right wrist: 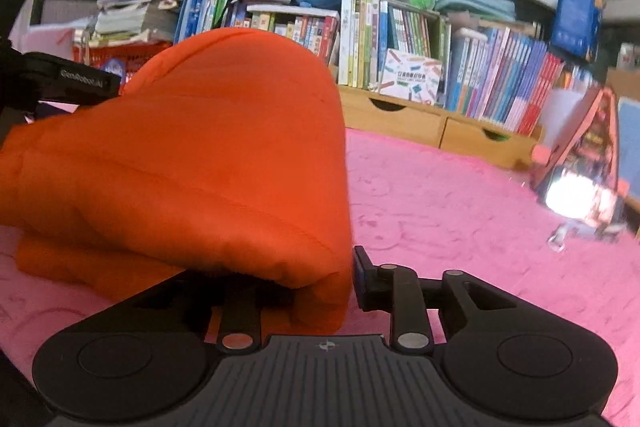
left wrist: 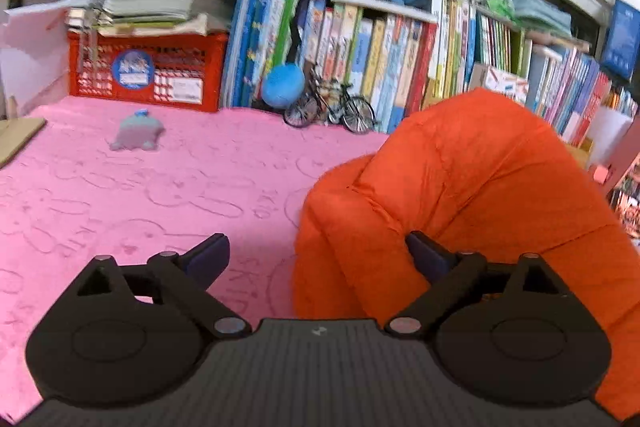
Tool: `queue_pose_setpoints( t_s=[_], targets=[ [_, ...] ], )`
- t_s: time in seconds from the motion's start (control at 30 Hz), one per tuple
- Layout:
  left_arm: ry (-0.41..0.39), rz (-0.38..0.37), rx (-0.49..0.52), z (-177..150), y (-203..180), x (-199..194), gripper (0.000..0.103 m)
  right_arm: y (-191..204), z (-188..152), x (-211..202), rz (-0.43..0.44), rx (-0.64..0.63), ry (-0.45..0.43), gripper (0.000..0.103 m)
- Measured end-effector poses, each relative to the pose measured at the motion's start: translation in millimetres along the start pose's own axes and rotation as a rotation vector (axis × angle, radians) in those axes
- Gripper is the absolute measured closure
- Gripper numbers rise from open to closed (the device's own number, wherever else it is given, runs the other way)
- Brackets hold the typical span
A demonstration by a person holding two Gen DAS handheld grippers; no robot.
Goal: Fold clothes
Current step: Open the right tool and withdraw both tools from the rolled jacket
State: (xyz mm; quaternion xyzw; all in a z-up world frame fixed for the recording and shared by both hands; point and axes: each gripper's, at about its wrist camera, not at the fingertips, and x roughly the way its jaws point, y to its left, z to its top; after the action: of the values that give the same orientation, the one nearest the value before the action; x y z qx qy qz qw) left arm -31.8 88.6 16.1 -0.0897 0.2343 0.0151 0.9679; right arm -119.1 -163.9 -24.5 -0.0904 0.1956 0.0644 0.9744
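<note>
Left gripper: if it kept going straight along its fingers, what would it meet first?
Probably the pink blanket, grazing the left edge of the orange jacket; the left gripper is open and tilted down. Depth is unclear.

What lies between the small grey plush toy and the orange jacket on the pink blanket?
Nothing: in the left wrist view, only bare pink blanket stretches between the grey plush toy and the orange jacket.
</note>
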Motion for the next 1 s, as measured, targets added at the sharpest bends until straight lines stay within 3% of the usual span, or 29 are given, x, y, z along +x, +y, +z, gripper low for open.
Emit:
queue_pose_setpoints(
  t_s=[0.2, 0.33, 0.5, 0.6, 0.83, 1.0],
  targets=[
    [-0.103, 0.033, -0.012, 12.4, -10.8, -46.3, 0.008, -5.0, 1.4, -3.8, 0.035, 0.062, -0.007, 0.075],
    [-0.267, 0.011, -0.001, 29.7, -32.6, -88.7, 0.008, -4.7, 1.3, -5.2, 0.038, 0.077, -0.014, 0.075],
    [-0.404, -0.007, 0.122, 39.5, -76.2, -109.8, 0.004, -6.0, 1.3, -6.1, 0.048, 0.101, -0.018, 0.075],
    [-0.345, 0.013, 0.181, 31.9, -93.7, -82.6, 0.005, -8.1, 0.6, -6.7, 0.060, 0.124, -0.022, 0.075],
    [-0.134, 0.117, 0.107, -1.7, -73.3, -13.2, 0.003, -21.4, -4.7, -7.5, 0.106, 0.187, -0.020, 0.075],
    [-0.117, 0.123, 0.083, -13.7, -59.5, -8.0, 0.001, -37.5, -4.9, -5.9, 0.197, 0.237, 0.007, 0.071]
  ],
)
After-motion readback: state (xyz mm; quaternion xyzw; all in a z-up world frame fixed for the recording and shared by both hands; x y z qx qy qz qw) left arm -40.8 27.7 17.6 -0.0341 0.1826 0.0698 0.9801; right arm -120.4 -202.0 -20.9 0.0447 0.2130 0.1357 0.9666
